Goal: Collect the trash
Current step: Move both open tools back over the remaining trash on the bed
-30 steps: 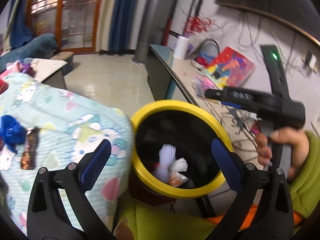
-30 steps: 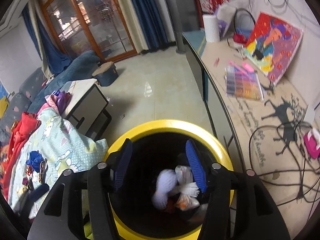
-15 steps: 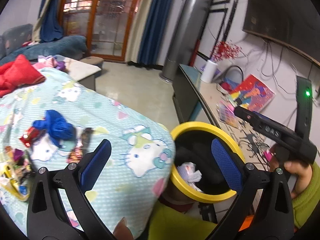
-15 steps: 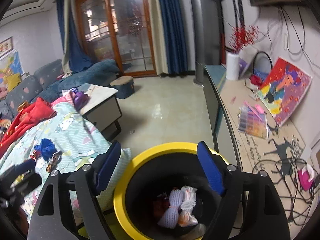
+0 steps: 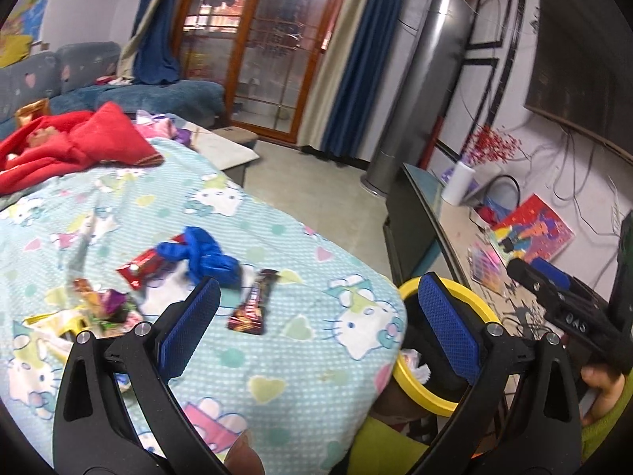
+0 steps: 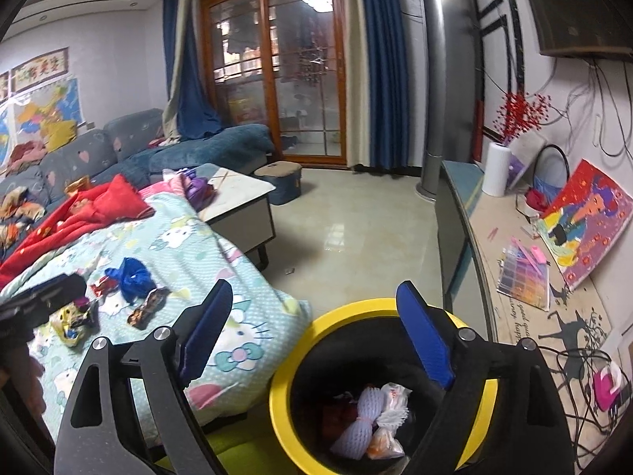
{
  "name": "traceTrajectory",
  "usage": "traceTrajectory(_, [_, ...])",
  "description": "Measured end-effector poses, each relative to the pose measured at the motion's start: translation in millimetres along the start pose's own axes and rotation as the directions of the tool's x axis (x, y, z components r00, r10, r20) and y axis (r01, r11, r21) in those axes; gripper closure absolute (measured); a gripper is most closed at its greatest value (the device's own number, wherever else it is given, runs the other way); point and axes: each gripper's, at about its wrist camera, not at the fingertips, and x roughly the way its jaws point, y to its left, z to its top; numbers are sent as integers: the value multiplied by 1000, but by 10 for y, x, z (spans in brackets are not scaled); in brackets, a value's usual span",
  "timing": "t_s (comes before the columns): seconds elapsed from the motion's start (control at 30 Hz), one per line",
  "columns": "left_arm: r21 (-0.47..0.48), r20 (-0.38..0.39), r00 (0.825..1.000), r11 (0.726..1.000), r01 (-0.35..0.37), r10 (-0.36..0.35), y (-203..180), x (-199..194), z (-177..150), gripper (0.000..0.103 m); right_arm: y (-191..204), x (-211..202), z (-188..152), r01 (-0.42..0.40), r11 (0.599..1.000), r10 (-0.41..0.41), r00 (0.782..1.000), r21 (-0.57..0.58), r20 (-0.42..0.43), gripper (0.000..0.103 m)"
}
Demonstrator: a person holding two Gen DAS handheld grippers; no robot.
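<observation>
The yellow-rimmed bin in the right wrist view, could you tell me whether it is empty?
No, the yellow-rimmed bin already holds a white foam net and crumpled wrappers.

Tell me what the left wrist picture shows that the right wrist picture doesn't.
Only the left wrist view: the person's right hand holding the right tongs, their jaws opening.

Only the right wrist view: the white foam net and other trash at the bin's bottom, and a wall map above the sofa.

Both: the yellow-rimmed bin, the cartoon-cat blanket, the blue crumpled bag, the dark wrapper, and the painting.
</observation>
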Motion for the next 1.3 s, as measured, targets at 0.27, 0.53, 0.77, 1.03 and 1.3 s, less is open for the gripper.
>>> traceTrajectory(0.27, [-54, 35, 997, 997, -60, 62, 276, -170, 47, 11, 286, -36, -19, -56, 997, 56, 998, -62, 1, 19])
traceTrajectory(0.53, [-95, 60, 993, 991, -96, 102, 463, -303, 69, 11, 512, -70, -25, -105, 989, 105, 994, -100, -9, 19])
traceTrajectory(0.77, [-128, 71, 989, 984, -121, 130, 625, -381, 79, 11, 729, -73, -46, -153, 979, 151, 988, -137, -23, 19])
traceTrajectory(1.03, [-178, 80, 983, 973, -148, 165, 834, -502, 86, 11, 950, -65, -62, -193, 966, 189, 981, -173, -41, 19])
traceTrajectory(1.3, [-243, 93, 973, 953, -181, 209, 1116, -671, 103, 11, 1194, 32, -25, -259, 950, 248, 965, -173, -81, 19])
